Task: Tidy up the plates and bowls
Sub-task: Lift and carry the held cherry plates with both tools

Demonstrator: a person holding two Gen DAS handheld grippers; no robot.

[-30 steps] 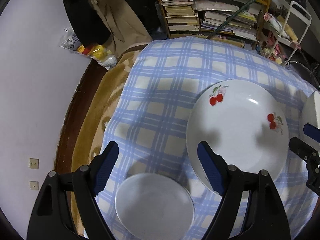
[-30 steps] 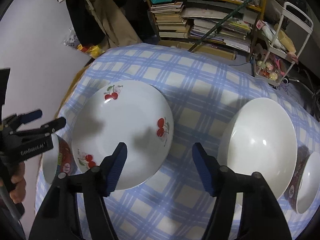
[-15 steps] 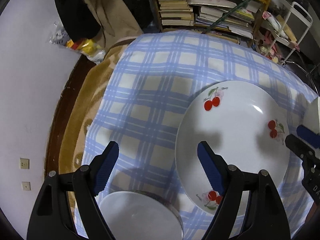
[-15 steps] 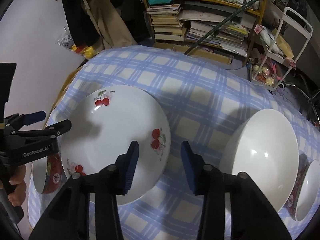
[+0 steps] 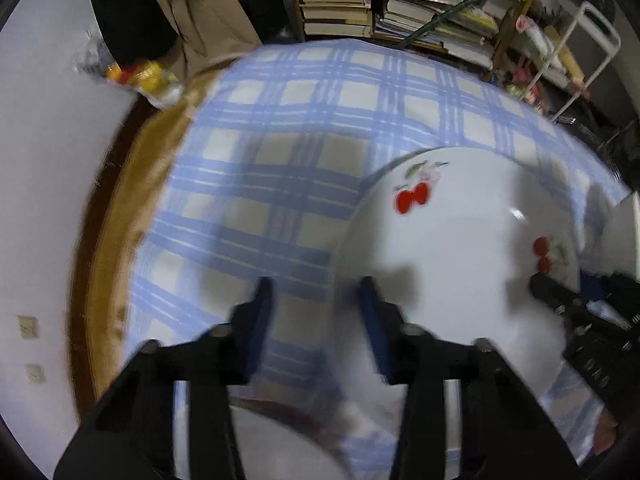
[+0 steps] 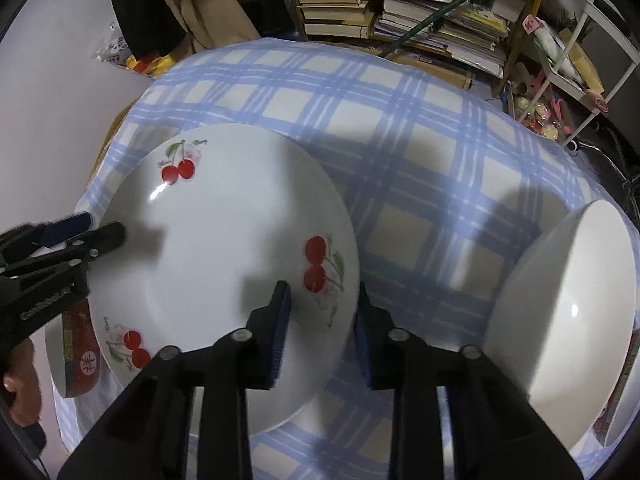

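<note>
A large white cherry plate (image 6: 224,248) lies on the blue plaid cloth; it also shows in the left wrist view (image 5: 460,264). My right gripper (image 6: 322,304) is half closed, its jaws straddling the plate's right rim without pinching it. My left gripper (image 5: 316,300) is half closed over the plate's left rim, and it shows at the left of the right wrist view (image 6: 92,228). A small red-sided bowl (image 6: 76,352) sits under the left gripper. A plain white plate (image 6: 568,320) lies at the right.
A second red-patterned bowl (image 6: 618,404) sits beyond the plain plate at the right edge. Bookshelves (image 6: 400,4) and a white rack (image 6: 580,60) stand behind the table. The table's left edge drops to a brown blanket (image 5: 132,208).
Both grippers have narrowed from wide open to half closed and moved to the cherry plate's opposite rims. The left view is blurred by motion.
</note>
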